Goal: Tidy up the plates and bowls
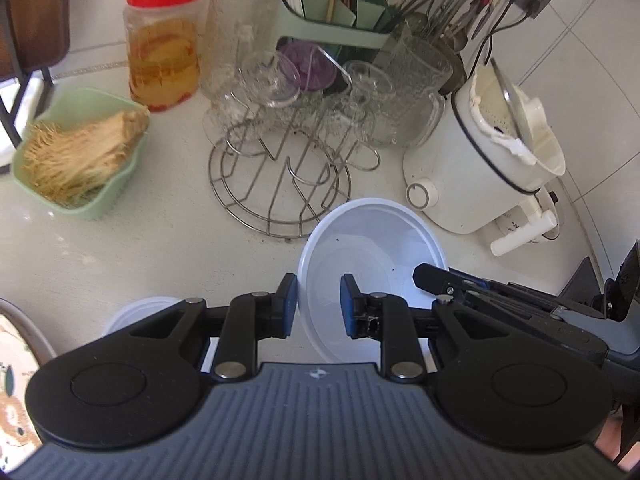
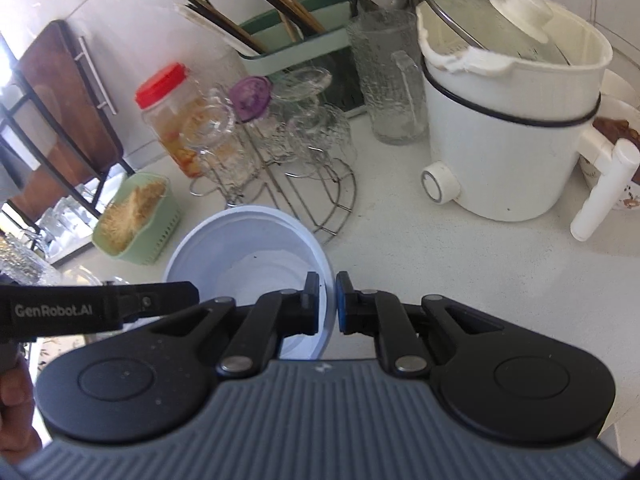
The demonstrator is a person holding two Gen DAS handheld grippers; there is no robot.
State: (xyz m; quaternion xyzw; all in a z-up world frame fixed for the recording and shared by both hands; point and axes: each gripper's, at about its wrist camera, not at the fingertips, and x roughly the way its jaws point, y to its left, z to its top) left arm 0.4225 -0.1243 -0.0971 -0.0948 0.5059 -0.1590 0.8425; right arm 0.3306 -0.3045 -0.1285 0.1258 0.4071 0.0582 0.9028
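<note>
A white plastic bowl [image 1: 372, 240] hangs tilted above the counter, held by its rim on two sides. In the left wrist view my left gripper [image 1: 319, 306] has the bowl's left wall between its pads and is shut on it, one pad outside and one inside. My right gripper [image 1: 424, 274] pinches the opposite rim. In the right wrist view the bowl [image 2: 248, 248] sits ahead and left, its right rim squeezed between the nearly touching pads of my right gripper [image 2: 328, 300]. A finger of the left gripper [image 2: 192, 294] reaches its far rim. Another white dish [image 1: 136, 314] lies below.
Behind the bowl stands a wire rack [image 1: 280, 192] with upturned glasses. A green basket [image 1: 80, 152] and a red-lidded jar [image 1: 164, 40] are at the left, a white cooker [image 1: 480, 168] at the right, a glass pitcher [image 1: 416, 92] and a utensil holder [image 1: 332, 16] at the back. A patterned plate [image 1: 12, 380] is at the lower left.
</note>
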